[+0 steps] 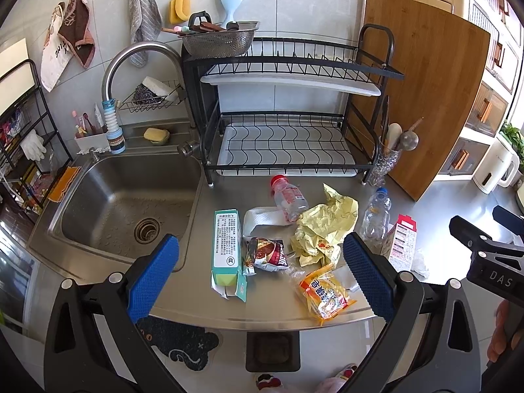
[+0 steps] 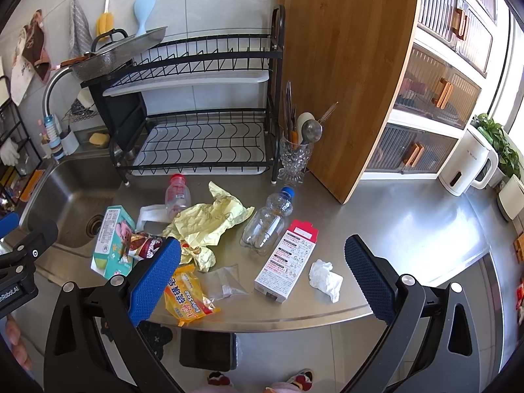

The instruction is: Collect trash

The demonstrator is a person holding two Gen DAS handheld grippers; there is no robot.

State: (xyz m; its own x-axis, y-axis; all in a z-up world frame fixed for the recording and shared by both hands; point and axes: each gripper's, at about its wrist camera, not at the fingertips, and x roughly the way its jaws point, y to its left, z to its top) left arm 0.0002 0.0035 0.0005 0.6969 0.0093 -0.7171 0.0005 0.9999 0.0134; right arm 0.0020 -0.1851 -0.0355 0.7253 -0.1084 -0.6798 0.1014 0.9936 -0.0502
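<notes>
**Nine bits of trash spread over the counter, both grippers empty**

Nine pieces is what we count on the steel counter (image 2: 409, 229), all bunched toward its front edge next to the sink (image 1: 108, 203). Closest to the sink lies a teal carton (image 1: 226, 249), with a dark snack wrapper (image 1: 267, 253) touching its side. Behind those sits a white folded paper strip (image 1: 262, 221), and a red-capped bottle (image 1: 288, 201) lies on its side with its base resting on the crumpled yellow paper (image 2: 209, 222). Right at the front edge we see an orange soap packet (image 2: 186, 298) and a small clear plastic bag (image 2: 227, 281) just beside it.

Further from the sink, a blue-capped bottle (image 2: 268, 221) lies tilted, a red-and-white box (image 2: 288, 263) lies flat near it, and a crumpled white tissue (image 2: 324, 280) sits just beside that box.

Our left gripper (image 1: 260, 271) hangs over the front edge with its blue fingers (image 1: 152, 275) spread wide, nothing between them; the teal carton, snack wrapper and soap packet show in the gap. Our right gripper (image 2: 262, 275) is also released and wide apart, empty, with the box, tissue and clear bag framed between its fingers (image 2: 370, 276).

At the back edge stands a black dish rack (image 2: 203, 114), a glass utensil holder (image 2: 293, 160) and a wooden cutting board (image 2: 347, 75) leaning on the wall. A white kettle (image 2: 468, 167) sits at the far corner.
</notes>
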